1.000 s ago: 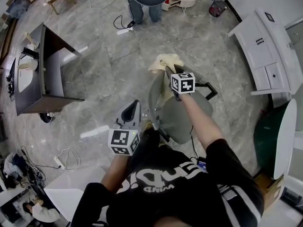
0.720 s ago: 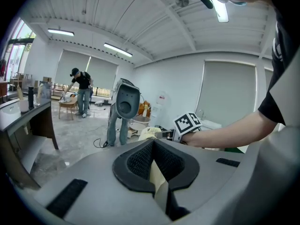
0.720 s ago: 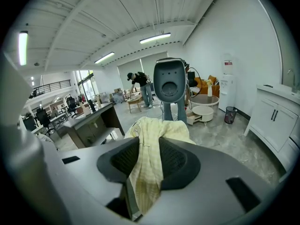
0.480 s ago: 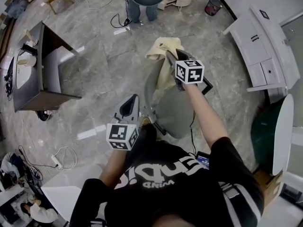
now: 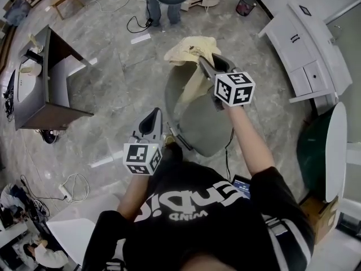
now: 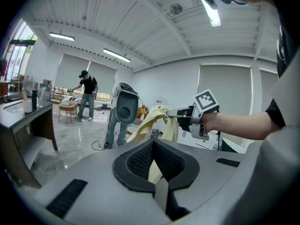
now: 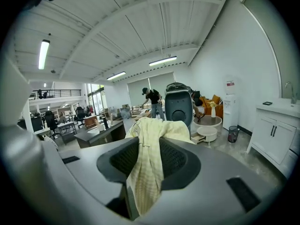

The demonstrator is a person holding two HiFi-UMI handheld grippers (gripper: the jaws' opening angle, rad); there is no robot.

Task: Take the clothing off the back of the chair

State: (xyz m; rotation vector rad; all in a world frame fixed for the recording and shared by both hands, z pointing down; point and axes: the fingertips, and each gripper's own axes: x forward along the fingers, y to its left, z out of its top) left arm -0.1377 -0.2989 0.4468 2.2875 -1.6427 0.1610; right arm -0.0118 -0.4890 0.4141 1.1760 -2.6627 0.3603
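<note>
clothing: pale yellow cloth, bunched at the right gripper's tip, raised above the chair back
hang: the rest trails down over the grey chair; can't tell if its lower end touches the chair
right gripper: jaws clamped on the clothing; in the right gripper view a fold runs down between the pads and the rest spills over the top
left gripper: jaws together, nothing between them; held to the left of the chair, apart from the cloth
in the way: chair back sits right under the cloth; nothing else close
person: stands on the floor beyond the chair, well apart
desk: dark, far left, items on top
white cabinet: at the right wall
bin: dark, near the cabinet's far end
cable: loose on the floor by the person's feet
</note>
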